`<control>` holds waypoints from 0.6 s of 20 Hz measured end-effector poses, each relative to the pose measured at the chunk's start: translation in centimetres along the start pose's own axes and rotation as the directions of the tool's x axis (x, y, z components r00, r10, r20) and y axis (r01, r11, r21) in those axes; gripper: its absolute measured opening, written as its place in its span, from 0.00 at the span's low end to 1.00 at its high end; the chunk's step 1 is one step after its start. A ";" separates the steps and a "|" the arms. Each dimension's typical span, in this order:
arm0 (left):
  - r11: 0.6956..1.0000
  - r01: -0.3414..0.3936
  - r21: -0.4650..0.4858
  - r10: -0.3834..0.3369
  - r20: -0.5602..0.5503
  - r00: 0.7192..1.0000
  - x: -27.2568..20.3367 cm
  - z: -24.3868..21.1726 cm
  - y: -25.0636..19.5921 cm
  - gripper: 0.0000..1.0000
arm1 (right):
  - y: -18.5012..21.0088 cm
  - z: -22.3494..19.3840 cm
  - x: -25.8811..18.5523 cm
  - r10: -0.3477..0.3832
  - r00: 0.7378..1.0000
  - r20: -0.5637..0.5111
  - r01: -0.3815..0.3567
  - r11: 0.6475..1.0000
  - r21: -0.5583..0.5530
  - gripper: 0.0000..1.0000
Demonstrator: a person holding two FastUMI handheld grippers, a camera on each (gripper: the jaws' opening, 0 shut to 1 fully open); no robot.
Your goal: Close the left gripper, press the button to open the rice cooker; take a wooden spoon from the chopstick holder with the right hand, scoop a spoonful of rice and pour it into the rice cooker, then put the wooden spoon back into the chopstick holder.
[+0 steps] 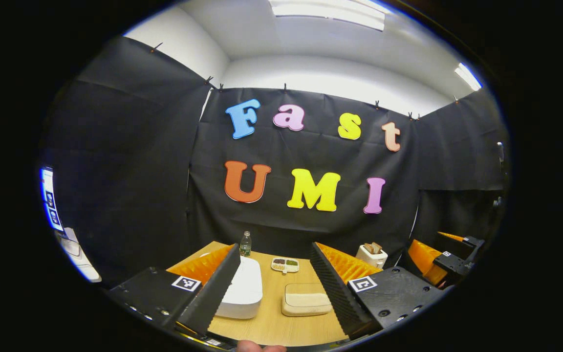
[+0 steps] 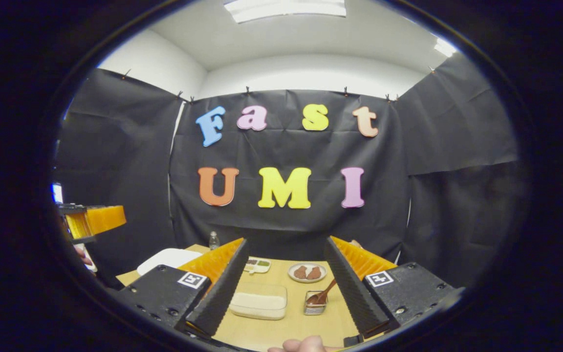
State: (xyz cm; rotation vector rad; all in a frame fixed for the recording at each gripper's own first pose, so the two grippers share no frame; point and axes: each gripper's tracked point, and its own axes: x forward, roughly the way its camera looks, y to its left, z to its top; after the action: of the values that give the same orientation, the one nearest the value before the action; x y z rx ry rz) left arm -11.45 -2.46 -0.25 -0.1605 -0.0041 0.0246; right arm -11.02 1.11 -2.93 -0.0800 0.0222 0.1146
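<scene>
Left gripper [image 1: 274,288]: we see fingers apart, holding nothing.
Right gripper [image 2: 284,293]: fingers apart, empty.
Rice cooker [image 1: 242,293]: partly hidden behind left finger.
Wooden spoon [image 2: 324,294]: in chopstick holder [image 2: 314,308], right of rice container [image 2: 259,300].
Writing: we read none.

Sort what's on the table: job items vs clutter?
Job: rice cooker, lid down; rice container; wooden spoon standing in the chopstick holder; left gripper and right gripper, both open.

Clutter: water bottle, divided snack dish, toaster, plate.
</scene>
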 end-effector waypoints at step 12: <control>0.998 0.025 0.051 -0.026 0.005 1.000 -2.0 0.8 0.9 0.95 | 1.6 0.1 -1.9 -0.029 0.999 -0.039 0.031 0.998 0.055 1.00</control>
State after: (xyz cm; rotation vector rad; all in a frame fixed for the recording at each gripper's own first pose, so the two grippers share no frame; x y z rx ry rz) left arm -13.49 -1.51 0.41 -0.1092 -0.0110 -0.0002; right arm -13.13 2.47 -2.94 -0.0271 0.0627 0.0823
